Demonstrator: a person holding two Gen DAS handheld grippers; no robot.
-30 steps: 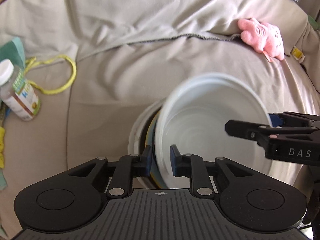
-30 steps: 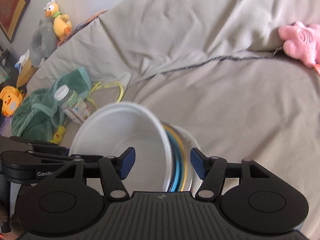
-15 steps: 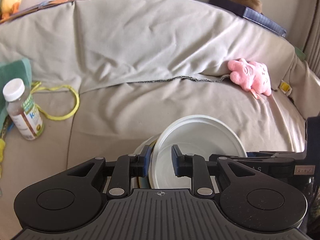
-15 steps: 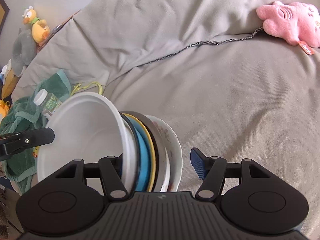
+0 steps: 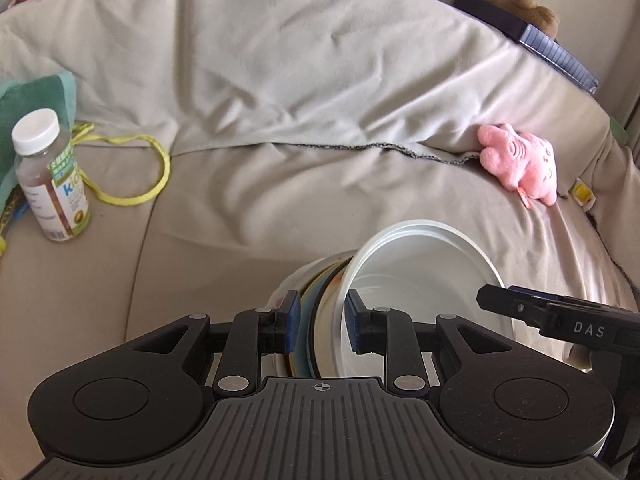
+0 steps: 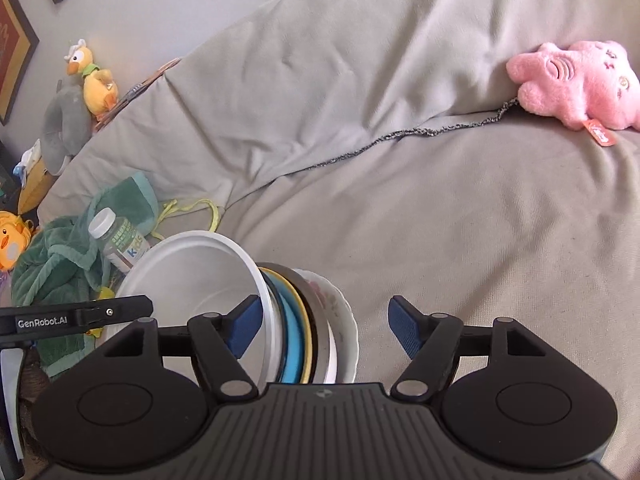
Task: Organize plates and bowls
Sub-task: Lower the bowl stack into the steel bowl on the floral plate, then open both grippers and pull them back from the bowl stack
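A stack of dishes stands on edge on the sofa seat: a white bowl (image 5: 420, 280) (image 6: 192, 276), several plates, one of them blue (image 6: 290, 340), and a floral bowl (image 6: 344, 320). My left gripper (image 5: 322, 320) is shut on the stack's near rim, one pad inside the white bowl and the other on the floral bowl, and its jaws are opening. My right gripper (image 6: 324, 328) straddles the same stack from the other side. Its jaws are opening too. The right gripper's right pad (image 6: 404, 328) stands clear of the floral bowl.
A beige cover drapes the sofa (image 5: 280, 100). A juice bottle (image 5: 52, 184), a yellow cord (image 5: 152, 176) and a green towel (image 6: 52, 256) lie to the left. A pink plush toy (image 5: 520, 160) rests at the right. Plush ducks (image 6: 94, 80) sit on the sofa back.
The right jaws have spread, and the right pad has come away from the floral bowl. The left jaws have widened slightly. Both views have tipped up, showing more of the sofa back.
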